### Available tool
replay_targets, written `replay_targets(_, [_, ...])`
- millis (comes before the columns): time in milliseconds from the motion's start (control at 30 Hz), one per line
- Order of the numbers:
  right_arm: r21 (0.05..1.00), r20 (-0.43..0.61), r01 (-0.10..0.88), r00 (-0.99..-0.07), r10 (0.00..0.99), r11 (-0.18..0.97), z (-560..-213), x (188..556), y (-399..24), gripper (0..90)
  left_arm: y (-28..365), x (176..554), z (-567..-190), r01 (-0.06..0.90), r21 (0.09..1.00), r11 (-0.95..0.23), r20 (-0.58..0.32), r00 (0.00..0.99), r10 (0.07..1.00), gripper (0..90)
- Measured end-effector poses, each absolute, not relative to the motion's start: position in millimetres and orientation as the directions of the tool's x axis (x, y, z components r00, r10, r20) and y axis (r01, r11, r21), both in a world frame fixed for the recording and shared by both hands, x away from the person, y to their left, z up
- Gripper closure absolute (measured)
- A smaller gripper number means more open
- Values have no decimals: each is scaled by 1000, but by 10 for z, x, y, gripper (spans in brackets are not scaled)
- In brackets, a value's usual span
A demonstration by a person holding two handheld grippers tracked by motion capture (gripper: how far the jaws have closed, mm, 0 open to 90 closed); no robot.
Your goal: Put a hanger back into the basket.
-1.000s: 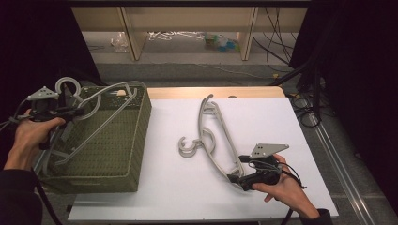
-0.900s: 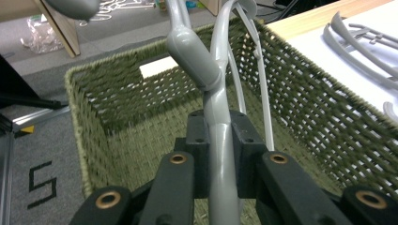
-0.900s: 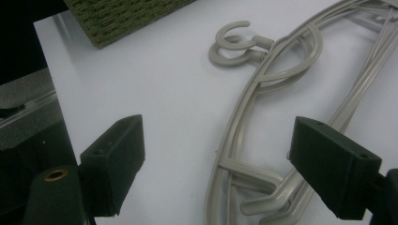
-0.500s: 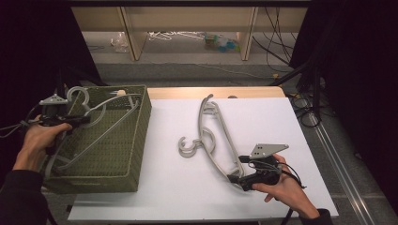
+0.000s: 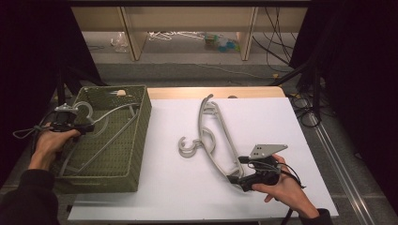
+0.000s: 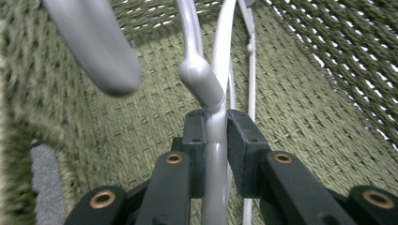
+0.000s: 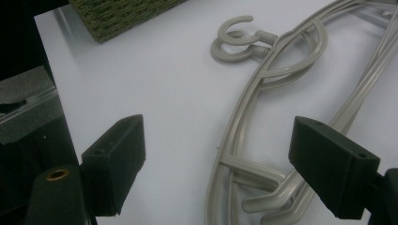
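A grey plastic hanger (image 5: 109, 114) lies slanted inside the green woven basket (image 5: 141, 123), its hook by my left gripper (image 5: 87, 127). In the left gripper view the pads clamp the hanger's neck (image 6: 202, 80) just below the hook; my left gripper (image 6: 217, 127) is shut on it, though its jaws have just been easing apart slightly. Two more grey hangers (image 5: 212, 137) lie stacked on the white table top. My right gripper (image 5: 235, 181) rests at their near end, open, with the hangers' lower bars (image 7: 244, 178) between its wide-apart jaws (image 7: 218, 139) and untouched.
The basket (image 7: 117, 14) stands on the table's left end, its walls close around the left gripper. The white sheet (image 5: 281, 122) is bare to the right of the hangers. Shelving and cables stand beyond the far edge.
My left hand has sunk with the hanger, from above the basket's rim down inside it. The right hand and the two hangers on the table have not moved.
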State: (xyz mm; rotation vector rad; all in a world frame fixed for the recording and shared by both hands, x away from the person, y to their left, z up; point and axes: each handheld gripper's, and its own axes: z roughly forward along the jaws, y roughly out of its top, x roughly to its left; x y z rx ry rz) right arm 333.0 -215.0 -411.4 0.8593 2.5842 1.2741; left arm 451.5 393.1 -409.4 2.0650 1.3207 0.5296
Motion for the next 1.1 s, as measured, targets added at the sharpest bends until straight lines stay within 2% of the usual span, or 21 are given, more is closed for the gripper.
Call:
replay_targets(33, [764, 126, 432, -829, 546, 480, -4114, 3329, -2149, 200, 3947, 4532, -4116, 626, 714, -313, 22, 426, 904, 770])
replay_targets(133, [763, 122, 427, -832, 541, 486, -4118, 3331, -2146, 200, 3989, 4526, -4086, 611, 724, -320, 44, 422, 906, 716])
replay_targets(200, [763, 125, 431, -830, 544, 482, -4116, 3328, -2147, 200, 4007, 4489, -4046, 623, 720, -304, 44, 397, 917, 661])
replay_targets(300, [766, 121, 427, -830, 544, 481, -4121, 3333, -2149, 200, 3988, 4440, -4003, 615, 739, -274, 27, 380, 925, 652])
replay_targets(333, [766, 124, 429, -830, 544, 480, -4124, 3334, -2149, 200, 4007, 4429, -3951, 602, 732, -319, 57, 413, 909, 630])
replay_targets(367, [762, 126, 431, -830, 543, 483, -4127, 3336, -2150, 200, 3957, 4347, -3889, 603, 753, -263, 27, 371, 928, 578])
replay_targets(433, [759, 130, 438, -827, 547, 482, -4133, 3333, -2146, 200, 3873, 4246, -3814, 576, 791, -206, -17, 357, 934, 566])
replay_targets(500, [760, 131, 437, -828, 546, 480, -4140, 3335, -2142, 200, 3831, 4195, -3771, 564, 801, -201, -21, 363, 932, 507])
replay_targets(567, [761, 137, 440, -827, 545, 477, -4143, 3337, -2137, 200, 3758, 4095, -3697, 526, 827, -199, -19, 379, 925, 445])
replay_targets(633, [770, 124, 426, -830, 543, 475, -4157, 3350, -2130, 200, 3662, 3956, -3633, 495, 856, -152, -62, 390, 919, 409])
replay_targets(800, [780, 125, 427, -823, 554, 458, -4161, 3347, -2131, 201, 3428, 3760, -3584, 430, 894, -127, -84, 440, 894, 346])
replay_targets(933, [783, 123, 430, -815, 566, 449, -4182, 3358, -2136, 198, 3047, 3541, -3560, 359, 925, -126, -101, 552, 828, 305])
replay_targets(1000, [783, 123, 430, -815, 566, 449, -4191, 3361, -2136, 197, 2904, 3454, -3551, 353, 928, -122, -101, 551, 828, 254])
replay_targets(1100, [782, 124, 432, -814, 567, 450, -4203, 3361, -2134, 195, 2732, 3364, -3560, 327, 939, -105, -122, 604, 788, 246])
